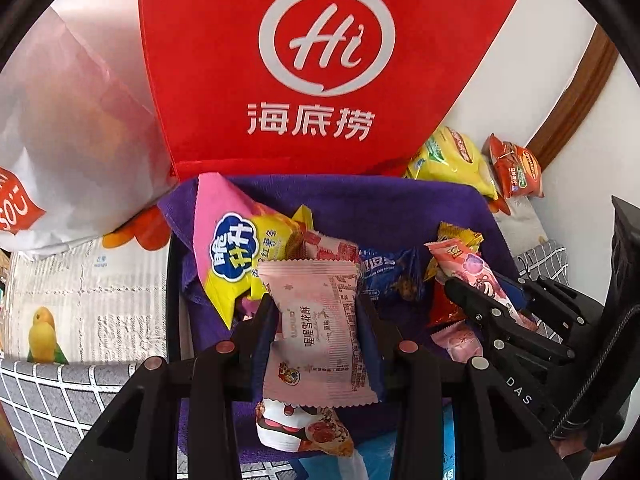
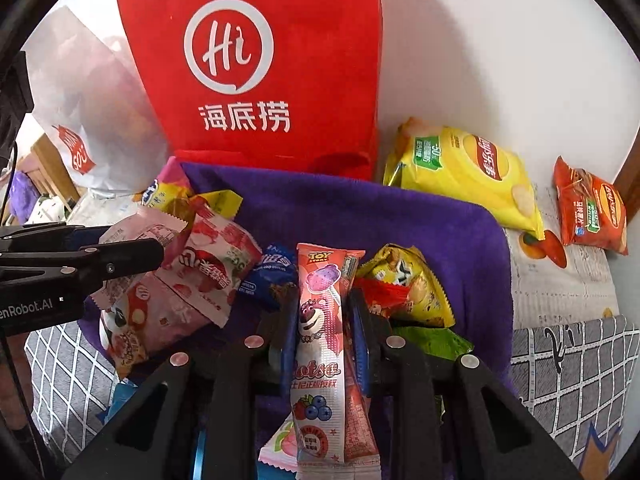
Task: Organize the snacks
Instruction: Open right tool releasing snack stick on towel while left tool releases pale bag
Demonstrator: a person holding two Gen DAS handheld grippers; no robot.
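Left tool [image 1: 318,312] clamped on pale pink snack packet [image 1: 320,332], right tool [image 2: 320,320] clamped on pink lollipop packet [image 2: 320,344], both held over purple cloth [image 2: 360,212] strewn with snacks, red bag [image 2: 256,68] stood behind.

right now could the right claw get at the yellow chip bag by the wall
Probably not yet: the right claw is shut on the long pink snack stick. The yellow chip bag lies uncovered beyond the purple cloth, so the path looks free.

The red bag [image 1: 320,60] at the top reads "Hi" and "海底捞". The long pink packet [image 2: 320,332] at lower centre says "TOY STORY". The yellow chip bag [image 2: 464,172] at right carries "50". "DAS" marks the black hand-held gripper [image 1: 516,390] at lower right.
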